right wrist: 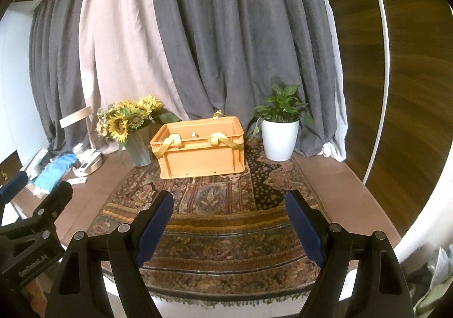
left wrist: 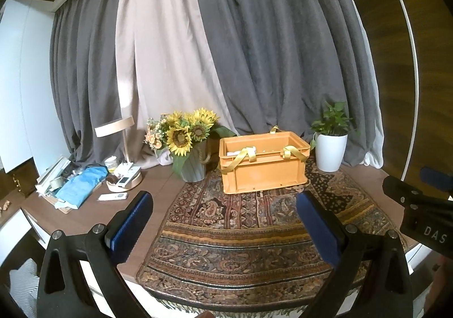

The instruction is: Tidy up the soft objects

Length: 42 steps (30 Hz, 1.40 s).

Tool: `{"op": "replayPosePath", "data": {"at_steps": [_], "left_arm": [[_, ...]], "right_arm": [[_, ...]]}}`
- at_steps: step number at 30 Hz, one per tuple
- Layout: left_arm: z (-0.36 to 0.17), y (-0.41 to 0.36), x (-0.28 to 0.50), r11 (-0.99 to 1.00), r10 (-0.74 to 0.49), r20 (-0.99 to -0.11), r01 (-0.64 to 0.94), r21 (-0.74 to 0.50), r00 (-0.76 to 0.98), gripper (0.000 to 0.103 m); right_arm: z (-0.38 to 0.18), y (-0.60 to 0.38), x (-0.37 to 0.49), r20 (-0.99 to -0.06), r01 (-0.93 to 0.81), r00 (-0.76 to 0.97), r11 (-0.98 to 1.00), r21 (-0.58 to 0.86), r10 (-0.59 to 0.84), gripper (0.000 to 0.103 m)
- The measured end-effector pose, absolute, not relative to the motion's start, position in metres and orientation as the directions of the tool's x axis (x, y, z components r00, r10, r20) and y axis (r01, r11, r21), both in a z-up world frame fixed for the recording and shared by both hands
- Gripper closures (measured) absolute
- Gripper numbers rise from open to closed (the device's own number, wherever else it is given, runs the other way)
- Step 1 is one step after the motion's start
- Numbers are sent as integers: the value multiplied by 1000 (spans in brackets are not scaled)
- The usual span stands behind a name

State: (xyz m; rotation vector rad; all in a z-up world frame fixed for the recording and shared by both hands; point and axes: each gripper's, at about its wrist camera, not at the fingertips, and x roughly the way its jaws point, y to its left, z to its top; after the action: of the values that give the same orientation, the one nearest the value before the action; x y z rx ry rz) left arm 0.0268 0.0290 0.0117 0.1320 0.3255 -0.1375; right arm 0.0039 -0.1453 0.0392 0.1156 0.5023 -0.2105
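Hovering low over the rug (left wrist: 226,233), the left claw (left wrist: 223,204) is standing wide open with nothing between its blue pads (left wrist: 133,218). The right claw (right wrist: 229,204) is gaping equally, empty too. An orange crate (left wrist: 263,162) is sitting at mid-frame on the rug, yellow straps (left wrist: 246,158) draping over its front rim (something pale lies inside, too hidden to name). Sunflowers (left wrist: 184,133) are standing just left of it, a potted plant (left wrist: 331,145) to its right. Clutter is crowding the tabletop (left wrist: 153,176) at left.
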Motion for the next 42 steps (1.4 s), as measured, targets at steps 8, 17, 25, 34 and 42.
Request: {"op": "replayPosePath", "data": {"at_steps": [8, 17, 25, 34, 42], "left_arm": [[12, 30, 11, 982, -115, -324, 157, 107, 939, 0], [13, 29, 3, 981, -124, -323, 164, 100, 938, 0], [16, 23, -3, 980, -125, -317, 166, 107, 940, 0], [18, 20, -4, 980, -132, -314, 172, 104, 940, 0], [18, 19, -3, 980, -132, -314, 171, 102, 940, 0]], "right_arm": [[40, -145, -10, -489, 232, 855, 971, 64, -172, 21], [42, -147, -18, -486, 234, 856, 970, 64, -174, 21], [43, -150, -23, -483, 235, 858, 970, 64, -176, 21], [45, -151, -26, -478, 247, 858, 967, 65, -187, 21], [46, -151, -26, -477, 251, 858, 966, 62, -192, 21]]}}
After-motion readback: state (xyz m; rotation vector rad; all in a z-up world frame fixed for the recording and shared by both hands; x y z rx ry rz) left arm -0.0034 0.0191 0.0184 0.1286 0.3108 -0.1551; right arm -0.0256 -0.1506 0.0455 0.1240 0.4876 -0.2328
